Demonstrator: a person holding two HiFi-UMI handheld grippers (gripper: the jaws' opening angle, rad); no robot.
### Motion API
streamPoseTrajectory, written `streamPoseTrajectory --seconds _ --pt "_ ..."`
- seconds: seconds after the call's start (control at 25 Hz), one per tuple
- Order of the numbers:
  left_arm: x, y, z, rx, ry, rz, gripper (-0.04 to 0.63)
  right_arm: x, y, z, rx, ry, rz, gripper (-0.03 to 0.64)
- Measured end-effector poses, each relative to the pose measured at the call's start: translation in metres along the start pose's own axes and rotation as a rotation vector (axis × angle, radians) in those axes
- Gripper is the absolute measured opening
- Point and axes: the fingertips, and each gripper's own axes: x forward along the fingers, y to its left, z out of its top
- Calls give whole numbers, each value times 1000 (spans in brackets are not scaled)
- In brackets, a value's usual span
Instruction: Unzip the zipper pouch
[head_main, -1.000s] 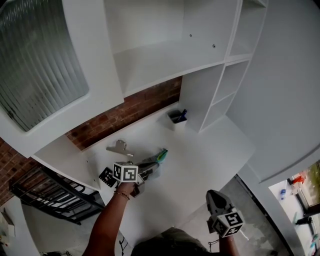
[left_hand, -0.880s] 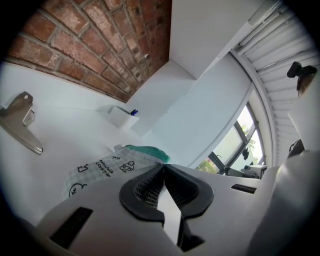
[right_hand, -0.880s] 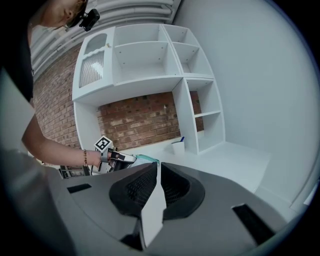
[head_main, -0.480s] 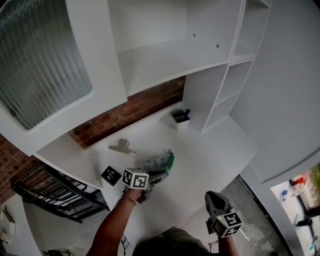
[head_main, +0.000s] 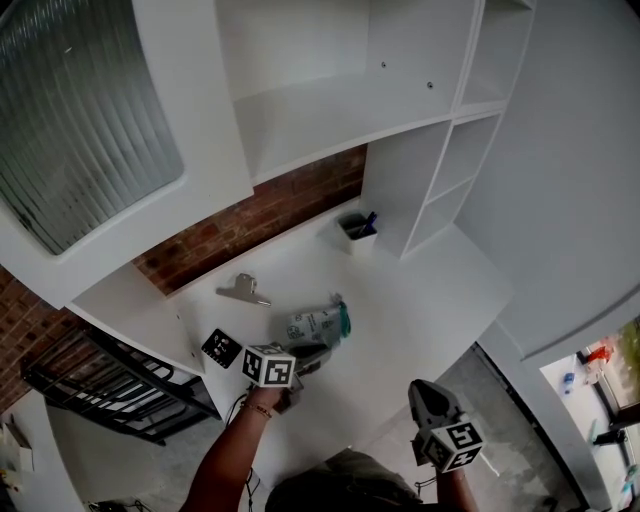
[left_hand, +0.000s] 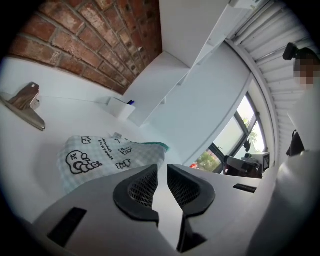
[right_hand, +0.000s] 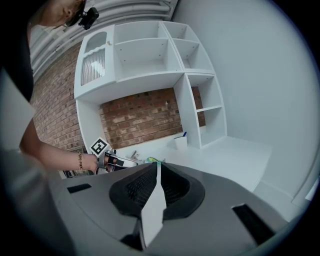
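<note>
Zipper pouch (head_main: 318, 325) lies flat on the white desk (head_main: 430, 300), printed side up, just beyond my left gripper (left_hand: 161, 186). Its jaws have just been opening and stand a narrow slit apart, with nothing between them. My right gripper (right_hand: 156, 182), clenched and empty, hangs well apart at the desk's near edge.
</note>
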Motion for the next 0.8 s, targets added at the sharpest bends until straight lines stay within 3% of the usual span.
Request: streamPoseTrajectory --seconds 0.12,0.4,0.64,0.8 --pt "-12 -16 3 50 -26 5 34 4 8 2 -10 -1 21 23" --pt "-67 -32 18 208 -189 168 3 24 38 12 -22 -18 121 10" --pt "-117 -32 5 200 -285 294 2 33 58 16 -26 -23 172 1" --pt "-143 -25 -13 214 -292 387 2 38 71 11 -48 -3 203 0"
